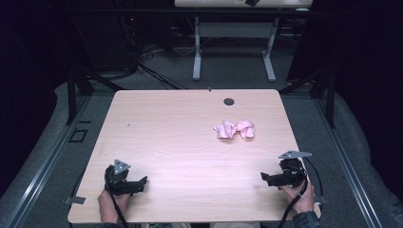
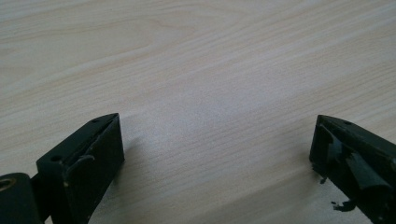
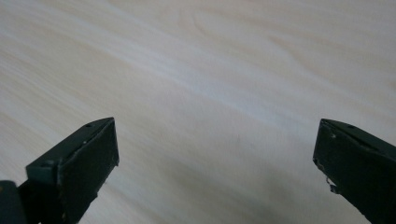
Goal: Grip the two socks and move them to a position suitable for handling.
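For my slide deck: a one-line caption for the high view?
Two open grippers, left and right, rest near the wooden table's front edge; a crumpled pink cloth lies beyond.

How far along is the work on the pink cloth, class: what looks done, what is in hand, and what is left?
Done: nothing that shows; the pink cloth lies crumpled on the table, right of centre.
In hand: nothing. The left gripper and right gripper sit near the table's near edge, jaws wide open over bare wood, apart from the cloth.
Left: probably everything, from reaching and gripping the cloth onward.
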A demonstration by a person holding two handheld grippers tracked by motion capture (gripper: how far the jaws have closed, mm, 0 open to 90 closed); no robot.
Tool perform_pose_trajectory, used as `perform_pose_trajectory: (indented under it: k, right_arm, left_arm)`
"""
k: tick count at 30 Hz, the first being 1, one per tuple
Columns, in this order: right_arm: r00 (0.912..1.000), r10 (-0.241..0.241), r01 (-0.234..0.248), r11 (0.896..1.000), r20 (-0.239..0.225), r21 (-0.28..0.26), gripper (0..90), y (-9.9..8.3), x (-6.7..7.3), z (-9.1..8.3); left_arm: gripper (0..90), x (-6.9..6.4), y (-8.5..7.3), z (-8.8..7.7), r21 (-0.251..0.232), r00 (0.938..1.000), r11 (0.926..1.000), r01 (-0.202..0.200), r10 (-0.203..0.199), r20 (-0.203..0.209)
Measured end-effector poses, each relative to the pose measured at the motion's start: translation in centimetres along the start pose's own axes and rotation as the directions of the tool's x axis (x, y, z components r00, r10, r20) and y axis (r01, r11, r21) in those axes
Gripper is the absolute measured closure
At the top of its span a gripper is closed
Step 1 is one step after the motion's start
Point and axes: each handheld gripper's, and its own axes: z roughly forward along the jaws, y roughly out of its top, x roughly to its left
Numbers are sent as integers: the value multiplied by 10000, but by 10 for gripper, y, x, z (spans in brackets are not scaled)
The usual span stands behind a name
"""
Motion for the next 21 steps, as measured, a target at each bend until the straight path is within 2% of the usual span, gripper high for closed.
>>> perform_pose_trajectory:
  k: [2, 3, 4, 6, 7, 9, 12, 16, 20, 21]
  right_arm:
    - [9998, -164, 162, 9998, -130, -138, 0, 15, 4, -1]
    - [9998, -164, 162, 9998, -130, -138, 0, 15, 4, -1]
    - [9989, -421, 417, 9990, -225, -190, 0, 33, 10, 0]
    - [9973, -647, 643, 9979, -356, -118, 0, 48, 13, 1]
    - [9973, -644, 631, 9973, -345, -363, 0, 58, 17, 3]
    - [9956, -754, 739, 9969, -548, -282, 0, 71, 19, 6]
    - [9934, -894, 868, 9955, -718, -387, 0, 97, 25, 18]
    - [9894, -1094, 1082, 9940, -954, -180, 0, 125, 29, 38]
    - [9884, -1142, 1159, 9932, -997, 113, 9, 151, 31, 63]
    - [9884, -1142, 1159, 9932, -997, 113, 9, 151, 31, 63]
  left_arm:
    - [33, 0, 0, 0, -16, 10000, 10000, -25, 25, 16]
    - [34, 0, 0, 0, -16, 10000, 10000, -25, 25, 16]
    - [39, 0, 0, 0, -40, 10000, 10000, -47, 47, 19]
    - [42, 0, 0, 0, -46, 10000, 10000, -57, 58, 25]
    - [43, 0, 0, 0, -60, 10000, 9999, -91, 91, 31]
    - [45, 0, 0, 0, -58, 9999, 9999, -103, 103, 26]
    - [46, 0, 0, 0, -68, 9999, 9999, -105, 105, 32]
    - [49, 0, 0, 0, -69, 10000, 10000, -58, 58, 49]
    - [50, 0, 0, 0, -81, 10000, 10000, -53, 54, 55]
    - [50, 0, 0, 0, -81, 10000, 10000, -53, 54, 55]
